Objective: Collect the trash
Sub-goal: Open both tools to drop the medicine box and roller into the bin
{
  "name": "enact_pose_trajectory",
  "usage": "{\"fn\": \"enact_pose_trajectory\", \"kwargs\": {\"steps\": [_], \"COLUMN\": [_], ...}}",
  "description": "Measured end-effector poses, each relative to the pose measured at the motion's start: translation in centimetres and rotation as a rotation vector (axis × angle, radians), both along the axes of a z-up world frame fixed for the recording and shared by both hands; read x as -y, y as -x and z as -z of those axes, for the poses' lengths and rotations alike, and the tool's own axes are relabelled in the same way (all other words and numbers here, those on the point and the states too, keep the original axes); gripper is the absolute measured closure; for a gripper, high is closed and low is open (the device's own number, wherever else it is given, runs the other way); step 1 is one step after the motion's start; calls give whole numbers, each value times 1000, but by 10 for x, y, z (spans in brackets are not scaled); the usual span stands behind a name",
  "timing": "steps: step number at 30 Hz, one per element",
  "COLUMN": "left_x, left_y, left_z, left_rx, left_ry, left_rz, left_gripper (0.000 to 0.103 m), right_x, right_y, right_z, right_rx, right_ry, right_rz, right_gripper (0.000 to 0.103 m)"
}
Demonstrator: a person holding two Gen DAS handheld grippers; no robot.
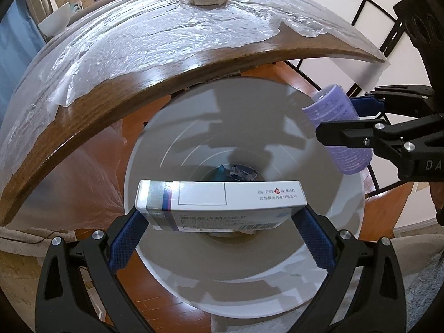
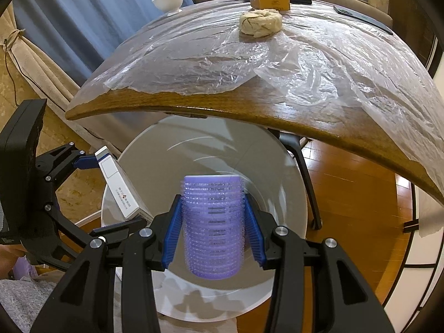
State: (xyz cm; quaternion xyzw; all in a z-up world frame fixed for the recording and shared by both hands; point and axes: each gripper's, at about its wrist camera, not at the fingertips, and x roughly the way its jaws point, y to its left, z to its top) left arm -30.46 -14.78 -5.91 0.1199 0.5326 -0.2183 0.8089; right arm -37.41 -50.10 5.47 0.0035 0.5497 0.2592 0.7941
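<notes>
Above bin rim point(image 1: 155, 285): box point(image 1: 216, 205), roller point(image 2: 212, 227) clamped.

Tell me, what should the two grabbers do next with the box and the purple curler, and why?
Probably open up and let go. The left gripper is shut on the box, and the right gripper is shut on the purple curler. Both things hang right over the open white bin, which already has scraps at the bottom, so they should fall inside.

Glossy wooden table point(image 2: 277, 111) (crinkled plastic film point(image 2: 194, 55), probably); bristly roller point(image 2: 212, 227).
</notes>
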Motion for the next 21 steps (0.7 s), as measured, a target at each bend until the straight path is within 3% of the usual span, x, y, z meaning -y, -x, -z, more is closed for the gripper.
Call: {"fn": "enact_pose_trajectory", "kwargs": {"steps": [4, 5, 6, 7, 12, 21], "left_x": [2, 3, 5, 6, 2, -4], "left_y": [1, 1, 1, 1, -4, -9], "left_z": [-4, -4, -2, -2, 4, -3], "left_rx": [33, 42, 49, 48, -13, -53], "left_ry": [-23, -43, -67, -72, -13, 57], "left_rz": [4, 6, 7, 9, 0, -28], "left_gripper": [2, 2, 2, 2, 2, 2], "right_x": [2, 3, 4, 6, 14, 20], "right_y": [2, 3, 4, 4, -1, -6], "right_z": [-2, -4, -5, -9, -16, -21], "right_rx": [9, 23, 35, 45, 51, 56], "right_ry": [-2, 4, 8, -4, -29, -51], "right_rz": [-13, -9, 4, 18, 40, 68], "right_gripper": [60, 53, 39, 35, 35, 30]}}
